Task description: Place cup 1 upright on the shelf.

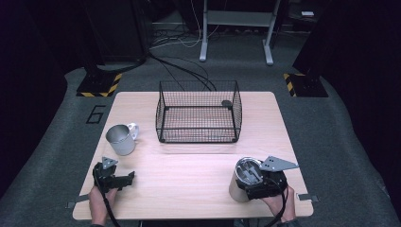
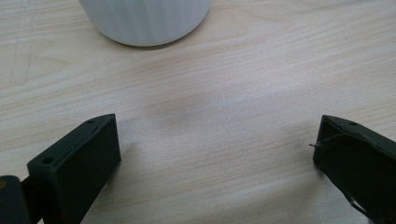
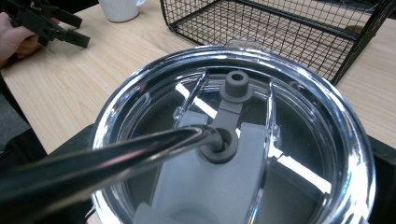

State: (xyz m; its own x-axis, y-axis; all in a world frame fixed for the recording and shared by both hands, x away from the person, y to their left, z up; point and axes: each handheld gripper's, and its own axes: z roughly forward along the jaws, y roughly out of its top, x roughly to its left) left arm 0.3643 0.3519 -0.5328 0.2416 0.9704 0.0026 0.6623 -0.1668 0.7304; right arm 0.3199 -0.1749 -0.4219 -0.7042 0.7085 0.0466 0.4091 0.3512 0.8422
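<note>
Dark curtains and grey carpet surround the pale wooden table (image 1: pixel 189 184), with a wire basket (image 1: pixel 198 118) standing at its far middle. My right gripper (image 1: pixel 262 182) sits at the near right corner against a steel tumbler (image 1: pixel 241 182). The right gripper view looks straight down onto the tumbler's clear lid (image 3: pixel 233 140), where a metal straw (image 3: pixel 107 158) runs through the grey seal. I judge the jaws clamped on the tumbler's sides, though the jaw tips are hidden.

My left gripper (image 1: pixel 124 179) rests near the left corner, jaws spread wide over bare wood, holding nothing. A white mug (image 1: pixel 122 138) stands just beyond it.

To carry the tumbler to the basket, I'd lift it straight and keep it upright, so the straw clears the basket's rim.
</note>
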